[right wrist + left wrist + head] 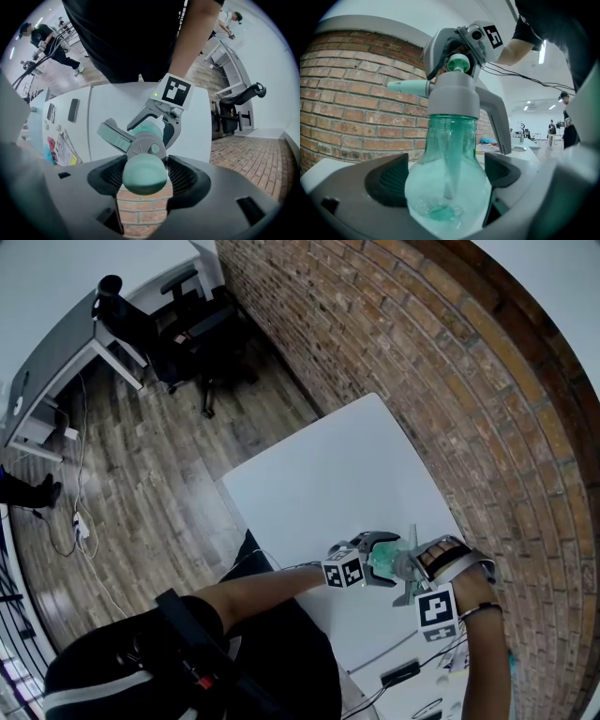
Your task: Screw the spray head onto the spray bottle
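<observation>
While the left gripper (449,177) clamps the round belly of the translucent green plastic spray bottle (451,136), holding it upright over the near right part of the white table (328,474) (close beside the red brick wall (422,362)), the right gripper (144,177) reaches down from above, jaws closed on the grey spray head (140,143) seated on the bottle's neck.

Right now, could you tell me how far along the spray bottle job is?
Done: the head sits on the bottle neck. In hand: the left gripper clamps the bottle's bulb while the right gripper grips the head's top from above. Remaining: whether the thread is tight cannot be seen, so probably more turning, then release.
</observation>
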{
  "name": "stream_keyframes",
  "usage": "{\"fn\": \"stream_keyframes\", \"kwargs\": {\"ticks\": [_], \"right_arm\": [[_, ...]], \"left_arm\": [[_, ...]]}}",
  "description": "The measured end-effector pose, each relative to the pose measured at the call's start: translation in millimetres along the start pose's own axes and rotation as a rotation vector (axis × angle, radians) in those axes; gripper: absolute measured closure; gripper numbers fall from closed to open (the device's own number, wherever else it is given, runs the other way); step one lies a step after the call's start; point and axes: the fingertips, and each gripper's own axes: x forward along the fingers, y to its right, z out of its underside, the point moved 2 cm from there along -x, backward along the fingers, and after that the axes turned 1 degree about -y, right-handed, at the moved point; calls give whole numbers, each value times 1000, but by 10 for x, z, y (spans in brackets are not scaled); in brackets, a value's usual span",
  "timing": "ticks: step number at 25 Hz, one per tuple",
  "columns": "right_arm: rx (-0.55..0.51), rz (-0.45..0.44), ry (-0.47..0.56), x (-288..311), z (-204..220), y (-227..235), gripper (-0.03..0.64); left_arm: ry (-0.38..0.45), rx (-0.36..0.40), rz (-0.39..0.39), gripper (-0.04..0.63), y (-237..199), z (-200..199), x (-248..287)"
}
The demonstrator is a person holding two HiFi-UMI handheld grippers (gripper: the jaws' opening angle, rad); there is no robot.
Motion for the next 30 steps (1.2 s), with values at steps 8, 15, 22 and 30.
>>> {"fn": "stream_keyframes", "kwargs": {"ticks": [8,15,22,30], "right_arm": [[98,-19,32,4,11,1,344],[234,-69,42,1,28,9,344],[304,-96,47,-3,31,20,344],[528,-140,119,-14,34,-4,345]], "left_arm": [[1,0,-3,107,2,7,12],[-1,11,-1,107,11,2,16],[5,6,-5,107,2,-2,11],[6,6,-2,107,11,9,12]]}}
